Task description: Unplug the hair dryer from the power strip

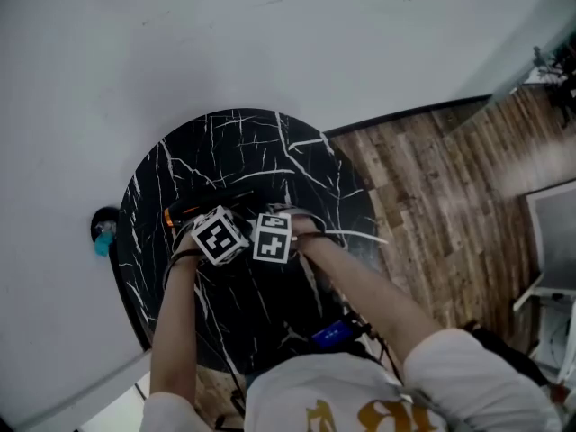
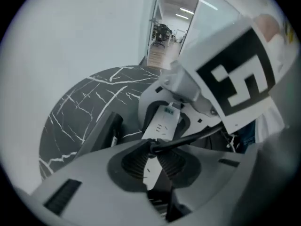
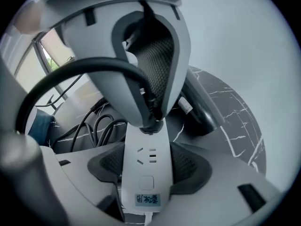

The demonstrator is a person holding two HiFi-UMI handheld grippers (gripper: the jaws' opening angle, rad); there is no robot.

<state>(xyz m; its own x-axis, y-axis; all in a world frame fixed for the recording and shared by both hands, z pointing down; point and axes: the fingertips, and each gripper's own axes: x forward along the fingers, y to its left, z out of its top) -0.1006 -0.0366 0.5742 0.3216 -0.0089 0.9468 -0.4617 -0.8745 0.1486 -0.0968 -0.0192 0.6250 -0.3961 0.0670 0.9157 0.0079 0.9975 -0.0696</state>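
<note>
On the black marble table lies a white power strip. My right gripper is shut on its switch end, one pad on each long side. A black plug sits in the strip's far socket, its cord running off to the right. My left gripper comes down from above and is shut on that plug. The dark hair dryer lies on the table just beyond the strip. In the head view the two grippers stand side by side over the table's middle, hiding strip and plug.
Loops of black cable lie on the table beside the strip. A white wall stands behind the table, with wooden floor to the right. A small blue object sits off the table's left edge.
</note>
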